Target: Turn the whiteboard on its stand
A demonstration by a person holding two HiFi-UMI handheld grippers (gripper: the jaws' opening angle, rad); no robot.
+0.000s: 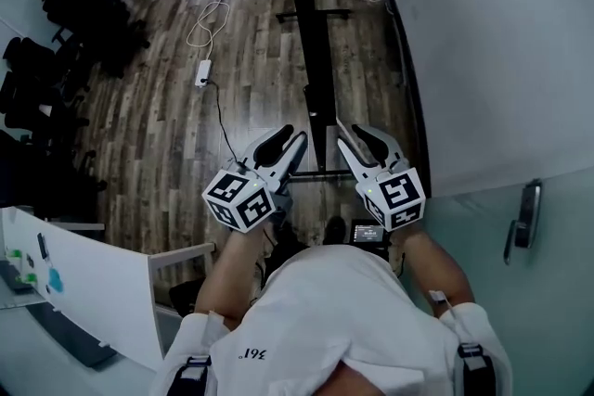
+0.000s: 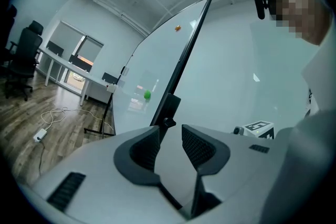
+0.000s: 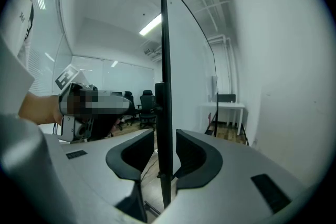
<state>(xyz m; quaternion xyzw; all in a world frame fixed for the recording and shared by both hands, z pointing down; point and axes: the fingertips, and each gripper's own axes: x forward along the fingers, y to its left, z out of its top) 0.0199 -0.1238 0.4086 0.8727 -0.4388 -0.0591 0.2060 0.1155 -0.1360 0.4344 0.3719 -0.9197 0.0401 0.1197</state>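
- Evidently the whiteboard (image 1: 314,60) stands upright on its stand (image 1: 339,13) on the wooden floor (image 1: 158,107), edge-on to the person; that near edge seems the natural place to swing it from.
- The right hand-held gripper (image 3: 165,139) straddles the board's dark edge, its jaws released with a gap on each side; it looks lined up to clamp there.
- The left hand-held gripper (image 2: 170,136) is likewise unclenched and holds nothing; the frame rises just beyond its jaws, probably so it can steady or push the panel.
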